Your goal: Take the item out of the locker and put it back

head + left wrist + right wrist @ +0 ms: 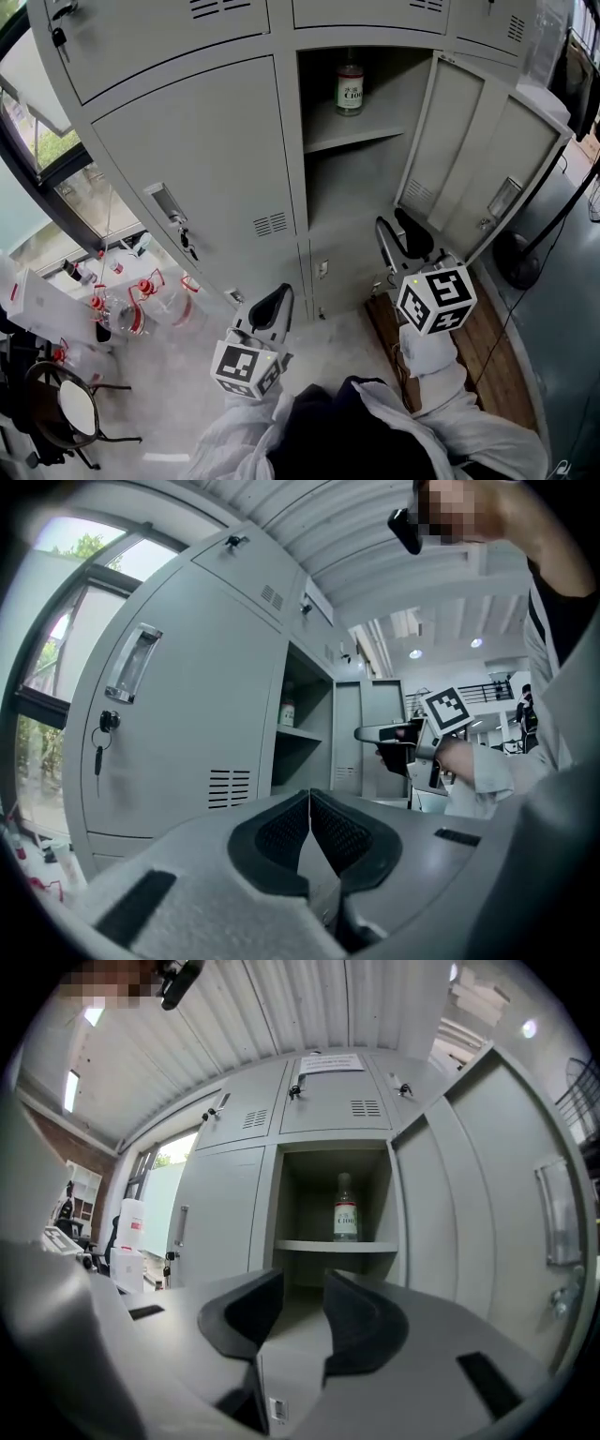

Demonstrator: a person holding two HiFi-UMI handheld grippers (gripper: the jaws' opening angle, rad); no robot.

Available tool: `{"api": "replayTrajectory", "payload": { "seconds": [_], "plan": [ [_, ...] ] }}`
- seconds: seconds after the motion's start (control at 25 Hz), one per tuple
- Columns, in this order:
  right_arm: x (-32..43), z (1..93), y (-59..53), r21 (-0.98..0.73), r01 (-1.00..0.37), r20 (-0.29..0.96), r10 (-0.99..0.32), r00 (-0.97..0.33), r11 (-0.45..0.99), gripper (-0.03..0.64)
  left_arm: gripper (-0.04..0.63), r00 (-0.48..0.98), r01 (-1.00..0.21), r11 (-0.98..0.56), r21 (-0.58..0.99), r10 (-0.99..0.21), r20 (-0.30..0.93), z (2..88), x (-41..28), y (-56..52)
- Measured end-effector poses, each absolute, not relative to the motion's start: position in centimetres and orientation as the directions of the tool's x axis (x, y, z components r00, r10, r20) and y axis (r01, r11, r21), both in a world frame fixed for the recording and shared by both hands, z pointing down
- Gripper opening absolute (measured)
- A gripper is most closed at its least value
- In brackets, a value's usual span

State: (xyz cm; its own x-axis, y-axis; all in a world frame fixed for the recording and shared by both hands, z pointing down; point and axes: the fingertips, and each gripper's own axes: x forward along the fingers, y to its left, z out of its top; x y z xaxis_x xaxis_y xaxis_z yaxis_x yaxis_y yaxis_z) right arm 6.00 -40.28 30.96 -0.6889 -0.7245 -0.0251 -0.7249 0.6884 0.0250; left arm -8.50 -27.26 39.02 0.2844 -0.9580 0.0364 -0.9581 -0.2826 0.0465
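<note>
A clear bottle (pixel 350 89) with a white label and red band stands upright on the shelf (pixel 352 139) of the open locker; it also shows in the right gripper view as the bottle (pixel 345 1208) and small in the left gripper view as the bottle (pixel 287 712). The locker door (pixel 469 159) is swung open to the right. My right gripper (pixel 394 230) hangs below the shelf and points at the opening; the right gripper (pixel 303 1283) has a gap between its pads, with nothing in it. My left gripper (pixel 279 295) sits lower left before a closed door; the left gripper (pixel 309 799) is shut and empty.
The closed locker door (pixel 187 150) at the left has keys (pixel 187 244) hanging in its lock. Glass jars with red fittings (pixel 122 305) and a round stool (pixel 75 408) stand on the floor at the left. A wooden board (pixel 487 347) lies at the right.
</note>
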Motion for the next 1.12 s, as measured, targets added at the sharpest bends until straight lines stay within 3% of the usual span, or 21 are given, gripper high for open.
{"api": "replayTrajectory", "payload": {
  "seconds": [0.08,0.24,0.4,0.8,1.12],
  "plan": [
    [6.8,31.5,-39.9,-0.026,-0.735,-0.041,-0.735,-0.677,0.678,0.100,0.009,0.273,-0.961,-0.271,0.047,-0.961,0.033,38.7,-8.5,-27.9],
    [8.5,32.6,-39.6,-0.078,-0.747,-0.041,-0.751,-0.659,0.660,0.080,0.009,0.270,-0.962,-0.268,0.050,-0.963,0.024,38.0,-7.8,-29.4],
    [10.6,33.8,-39.7,-0.074,-0.785,-0.037,-0.789,-0.614,0.615,0.003,0.009,0.270,-0.962,-0.269,0.055,-0.963,0.020,38.0,-6.7,-30.7],
    [10.8,39.2,-40.0,-0.147,-0.761,0.055,-0.763,-0.644,0.632,0.000,0.009,0.259,-0.964,-0.256,0.068,-0.965,0.037,38.8,-5.2,-33.3],
    [11.1,39.5,-40.8,-0.106,-0.758,0.069,-0.755,-0.652,0.644,-0.001,0.009,0.258,-0.964,-0.254,0.079,-0.965,0.051,39.3,-4.6,-34.6]
  ]
}}
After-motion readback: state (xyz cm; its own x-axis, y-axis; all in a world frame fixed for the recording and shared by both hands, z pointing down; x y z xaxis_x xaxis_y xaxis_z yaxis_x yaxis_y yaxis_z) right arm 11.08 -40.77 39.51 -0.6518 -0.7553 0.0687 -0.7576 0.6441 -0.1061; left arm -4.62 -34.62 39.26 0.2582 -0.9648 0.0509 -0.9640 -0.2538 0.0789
